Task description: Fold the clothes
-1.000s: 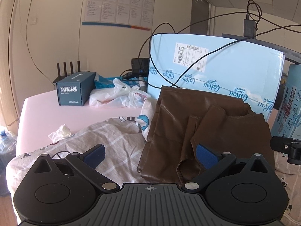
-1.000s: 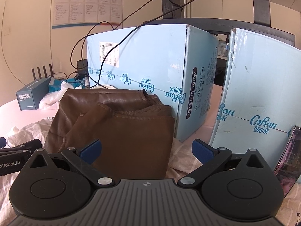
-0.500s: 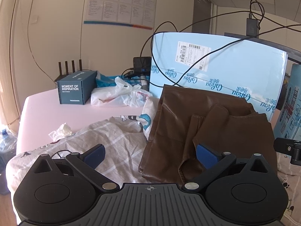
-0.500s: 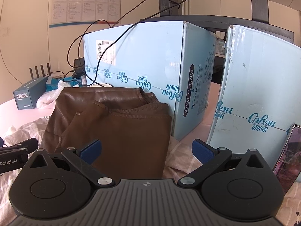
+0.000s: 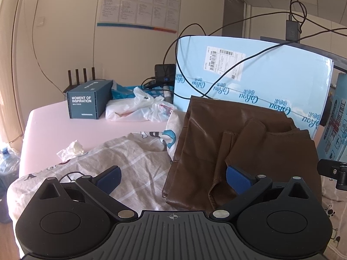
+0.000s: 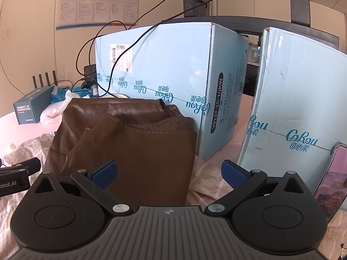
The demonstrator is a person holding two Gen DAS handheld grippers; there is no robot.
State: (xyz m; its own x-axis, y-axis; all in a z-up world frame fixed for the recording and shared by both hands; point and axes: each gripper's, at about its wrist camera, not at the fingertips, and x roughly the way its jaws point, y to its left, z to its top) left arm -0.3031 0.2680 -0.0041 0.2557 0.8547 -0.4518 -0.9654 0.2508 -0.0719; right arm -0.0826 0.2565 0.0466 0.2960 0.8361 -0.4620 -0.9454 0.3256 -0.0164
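Brown leather garment, folded on the checked sheet, against the blue box.
Both claws wide open, holding nothing! Left claw hovers at its near-left corner, right claw over its near-right edge. Risk, I'd say: slick, stiff leather could slip a shallow pinch, or a claw snags the sheet beneath and drags it along.

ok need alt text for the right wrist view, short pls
The open right gripper hovers over a folded brown leather-look garment lying on a checked sheet, with two pale blue cartons behind it.
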